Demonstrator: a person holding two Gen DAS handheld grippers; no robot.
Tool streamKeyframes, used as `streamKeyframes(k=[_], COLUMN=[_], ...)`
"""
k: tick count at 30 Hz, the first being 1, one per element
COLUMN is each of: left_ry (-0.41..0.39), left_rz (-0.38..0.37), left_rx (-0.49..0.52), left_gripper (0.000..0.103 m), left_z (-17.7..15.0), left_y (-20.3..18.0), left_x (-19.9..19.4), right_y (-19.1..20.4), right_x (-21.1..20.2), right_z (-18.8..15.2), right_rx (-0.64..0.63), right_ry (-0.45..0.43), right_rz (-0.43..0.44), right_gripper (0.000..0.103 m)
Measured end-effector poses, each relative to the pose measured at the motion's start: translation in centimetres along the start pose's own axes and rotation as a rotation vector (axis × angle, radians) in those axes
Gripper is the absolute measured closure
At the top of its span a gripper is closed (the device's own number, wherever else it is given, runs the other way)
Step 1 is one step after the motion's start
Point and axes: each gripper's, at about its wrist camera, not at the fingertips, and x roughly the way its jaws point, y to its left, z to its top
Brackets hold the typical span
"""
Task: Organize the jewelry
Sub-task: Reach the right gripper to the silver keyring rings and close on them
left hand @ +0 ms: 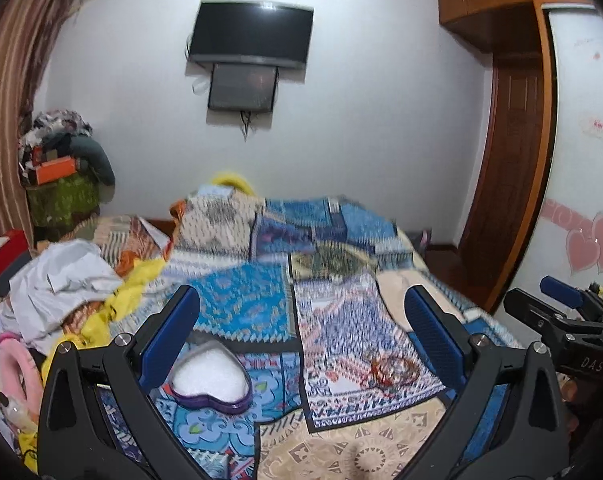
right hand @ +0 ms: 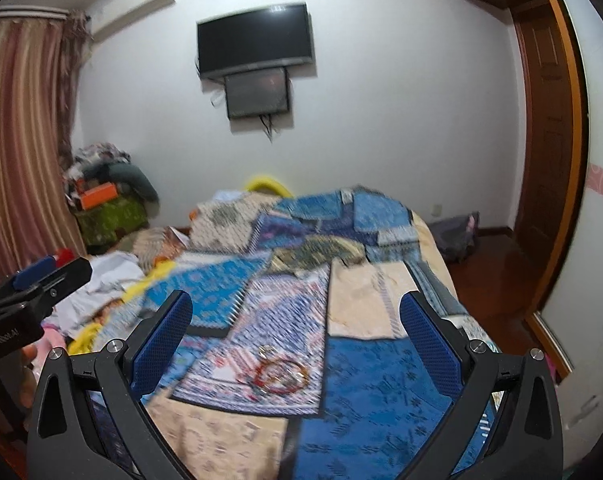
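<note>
A small heap of bangles (right hand: 279, 372), red and gold as far as the blur lets me tell, lies on the patchwork bedspread (right hand: 365, 380) near the foot of the bed. The right gripper (right hand: 297, 326) hangs above the cover with its blue pads spread wide and nothing between them; the bangles sit on the cloth below and between those fingers, a little toward the left one, not touched. Off to the left on the same cover rests a heart-shaped box (left hand: 211, 378), purple-walled with a white lining, lid off. The left gripper (left hand: 301, 322) is likewise splayed wide and empty, and the box lies just beside its left finger (left hand: 169, 336), partly behind it, while the bangles show nearer its right finger. Crumpled white cloth (left hand: 57, 276) is piled at the bed's left edge. A dark television (right hand: 255, 38) hangs on the far wall
</note>
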Motion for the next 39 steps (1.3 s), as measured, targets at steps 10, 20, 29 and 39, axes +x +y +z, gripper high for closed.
streamKeyframes(k=[10,20,29,39], left_ry=[0.251,0.378,0.430,0.447], left_rz=[-0.087,-0.151,-0.224,-0.234], left_rx=[0.077,0.087,0.084,0.064], left_gripper=[0.000,0.028,0.063,0.068], left_z=[-4.6,-7.2,-8.0,-8.5], left_y=[-2.5,-3.2,-4.2,-3.9], left_x=[7.8,11.1,12.4,12.6], right_y=[-2.6,-3.3,-2.1,-1.4], right_x=[4.4,7.8,9.7,10.7], right_z=[-3.3,-5.1,-5.8,-5.9], right_rx=[-0.004,0.018,0.013,0.011], right_ry=[0.204,0.326,0.378,0.402], right_rz=[-0.025,0.081,0.193,0.249], right_gripper=[0.000,0.029,0.065,0.082])
